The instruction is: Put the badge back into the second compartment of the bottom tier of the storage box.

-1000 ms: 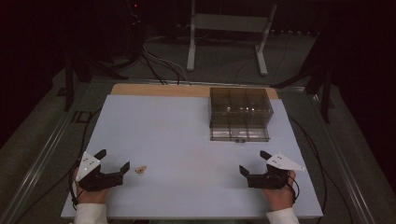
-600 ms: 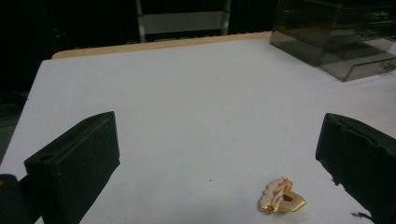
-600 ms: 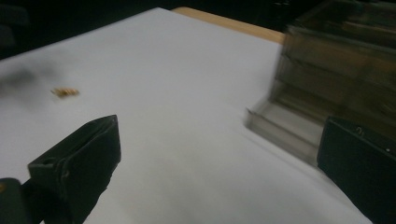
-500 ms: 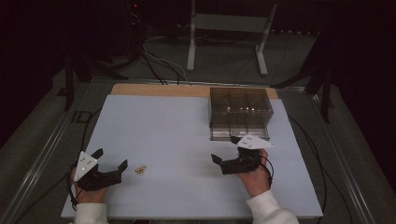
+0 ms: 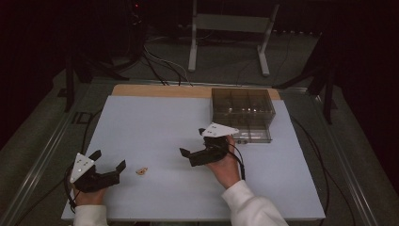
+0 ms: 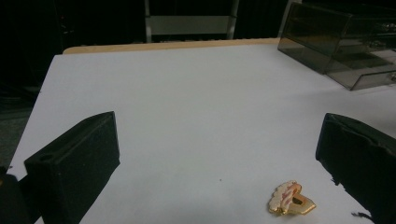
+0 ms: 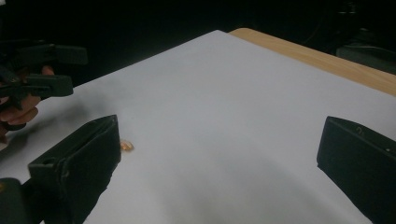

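**Both grippers open, closing in on the small gold clip**

The left gripper (image 5: 109,165), lower left of the high view, holds its jaws wide apart; the gold and pink clip (image 6: 290,199) lies on the white table (image 5: 155,122) just ahead. The right gripper (image 5: 187,157), mid-frame, is also spread and empty. This looks like the approach step; next, a gripper should straddle and pinch the clip.

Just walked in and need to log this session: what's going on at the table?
A person holds a two-jaw gripper in each hand over a white table. A small gold and pink trinket lies on the table, untouched. The left gripper sits just beside it, jaws open. The right gripper is out over the middle of the table, jaws open and pointed toward the trinket. A smoky clear drawer box stands at the far right.
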`<state>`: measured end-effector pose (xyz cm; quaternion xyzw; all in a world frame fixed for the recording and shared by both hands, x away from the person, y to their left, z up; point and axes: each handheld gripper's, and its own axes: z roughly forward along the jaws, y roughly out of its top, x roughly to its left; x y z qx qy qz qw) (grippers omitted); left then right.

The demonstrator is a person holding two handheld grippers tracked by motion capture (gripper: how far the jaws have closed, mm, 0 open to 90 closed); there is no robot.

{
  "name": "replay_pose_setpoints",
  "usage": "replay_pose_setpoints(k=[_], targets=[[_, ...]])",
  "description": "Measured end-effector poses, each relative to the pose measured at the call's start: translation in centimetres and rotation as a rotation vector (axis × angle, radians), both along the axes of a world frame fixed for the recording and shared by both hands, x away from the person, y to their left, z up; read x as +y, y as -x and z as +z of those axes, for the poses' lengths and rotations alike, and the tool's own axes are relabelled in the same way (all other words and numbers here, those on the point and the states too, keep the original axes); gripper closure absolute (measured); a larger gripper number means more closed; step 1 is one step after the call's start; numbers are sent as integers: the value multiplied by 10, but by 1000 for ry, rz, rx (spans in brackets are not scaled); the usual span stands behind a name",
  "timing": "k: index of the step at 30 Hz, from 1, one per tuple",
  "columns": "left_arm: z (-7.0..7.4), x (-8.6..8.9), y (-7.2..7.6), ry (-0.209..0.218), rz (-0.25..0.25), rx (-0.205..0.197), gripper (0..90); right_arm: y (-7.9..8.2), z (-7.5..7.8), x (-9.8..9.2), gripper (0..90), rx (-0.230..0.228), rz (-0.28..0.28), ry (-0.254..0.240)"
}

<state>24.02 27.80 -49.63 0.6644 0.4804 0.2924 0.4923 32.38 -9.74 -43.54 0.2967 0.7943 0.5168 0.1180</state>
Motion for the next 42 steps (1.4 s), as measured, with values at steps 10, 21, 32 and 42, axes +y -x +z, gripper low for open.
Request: replay_pose_setpoints(k=[10,21,32,42], targets=[[0,6,-2,15,24,2,3,-18,-20,58,0,66,104,19],[1,11,-1,29,46,-8,3,-18,-51,106,41,98,163,54],[1,11,-1,31,44,-9,3,-6,-73,138,277,146,227,162],[1,11,-1,29,39,-6,4,8,-80,159,535,79,343,308]])
